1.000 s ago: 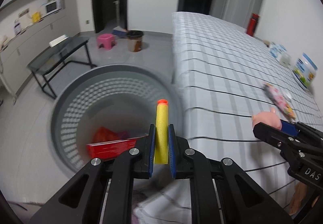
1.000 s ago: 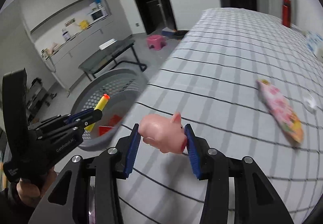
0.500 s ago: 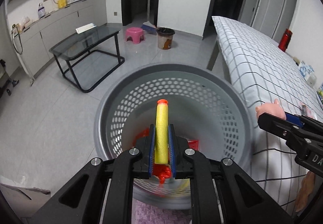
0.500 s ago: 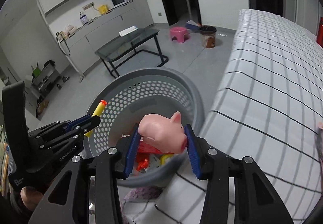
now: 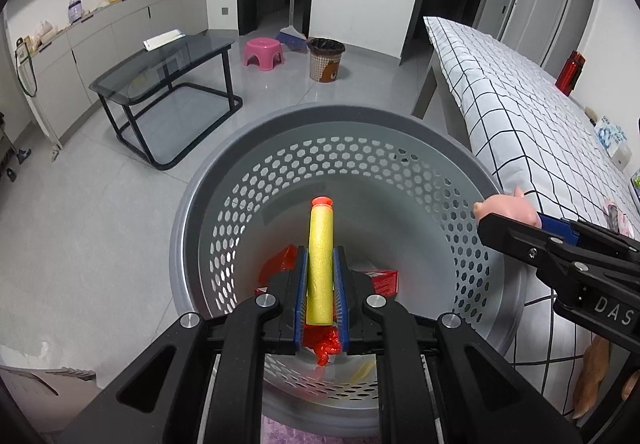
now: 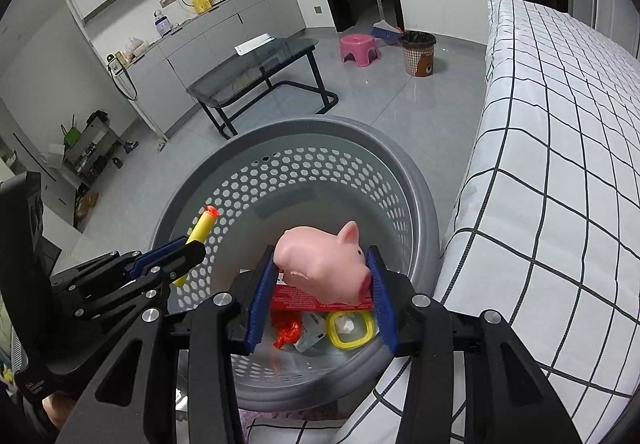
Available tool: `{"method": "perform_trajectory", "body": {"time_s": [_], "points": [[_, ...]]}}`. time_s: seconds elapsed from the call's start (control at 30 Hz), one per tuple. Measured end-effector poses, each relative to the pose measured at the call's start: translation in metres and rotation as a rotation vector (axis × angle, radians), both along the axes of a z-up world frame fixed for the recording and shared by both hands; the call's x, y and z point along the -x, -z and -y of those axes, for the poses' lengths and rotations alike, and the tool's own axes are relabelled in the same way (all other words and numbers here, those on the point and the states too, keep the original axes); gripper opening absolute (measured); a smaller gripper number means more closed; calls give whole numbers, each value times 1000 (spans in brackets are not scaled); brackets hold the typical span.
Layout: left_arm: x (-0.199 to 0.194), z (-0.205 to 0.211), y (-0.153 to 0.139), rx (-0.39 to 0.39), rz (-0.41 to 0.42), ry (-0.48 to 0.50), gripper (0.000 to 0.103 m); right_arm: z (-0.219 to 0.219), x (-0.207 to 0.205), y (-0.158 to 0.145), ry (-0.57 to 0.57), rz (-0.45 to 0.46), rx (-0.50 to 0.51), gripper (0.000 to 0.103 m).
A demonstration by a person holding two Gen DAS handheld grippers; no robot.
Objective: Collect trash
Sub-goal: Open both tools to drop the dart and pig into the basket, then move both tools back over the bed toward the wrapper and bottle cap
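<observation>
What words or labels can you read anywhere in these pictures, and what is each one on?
"DAS": white letters, cut off at the picture's edge, on the black body of the right claw.
Left claw: faint print on its body, too small to read.
Red box in the grey basket: white print, too blurred to read.

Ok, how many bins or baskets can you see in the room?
2: the grey basket right below both grippers beside the bed, and a small brown bin on the floor by the pink stool. Others may be out of view.
</observation>
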State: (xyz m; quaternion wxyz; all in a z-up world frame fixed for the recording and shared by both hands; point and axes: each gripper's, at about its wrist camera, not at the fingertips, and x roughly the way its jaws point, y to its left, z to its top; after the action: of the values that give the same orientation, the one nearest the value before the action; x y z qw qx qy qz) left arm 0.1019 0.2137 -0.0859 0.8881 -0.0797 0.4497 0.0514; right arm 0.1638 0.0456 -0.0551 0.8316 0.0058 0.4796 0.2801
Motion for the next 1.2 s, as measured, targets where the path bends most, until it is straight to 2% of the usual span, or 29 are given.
{"method": "perform_trajectory", "body": {"time_s": [0.33,0.37,0.4,0.43,0.47,0.5,1.03,1.2], "points": [[2,0,2,-18,-10,-15,15,5,5,-1,1,7,-11,44],[2,0,2,-18,-10,-16,23,5,5,-1,0,7,-11,45],[3,1,1,-20,-6,-18,34,5,5,-2,2,10,-14,52],[4,0,1,-23,-2,-21,40,6,6,-2,7,14,-19,57],[5,0,0,-26,5,-25,50,7,7,-4,11,20,-25,57],[6,-1,-1,-29,10,-28,53,8,7,-5,15,23,-27,58],[15,-5,-4,-24,3,-46,55,6,6,-8,15,19,-30,58],[21,-5,-9,-28,15,-51,58,9,8,-10,21,23,-39,59]]}}
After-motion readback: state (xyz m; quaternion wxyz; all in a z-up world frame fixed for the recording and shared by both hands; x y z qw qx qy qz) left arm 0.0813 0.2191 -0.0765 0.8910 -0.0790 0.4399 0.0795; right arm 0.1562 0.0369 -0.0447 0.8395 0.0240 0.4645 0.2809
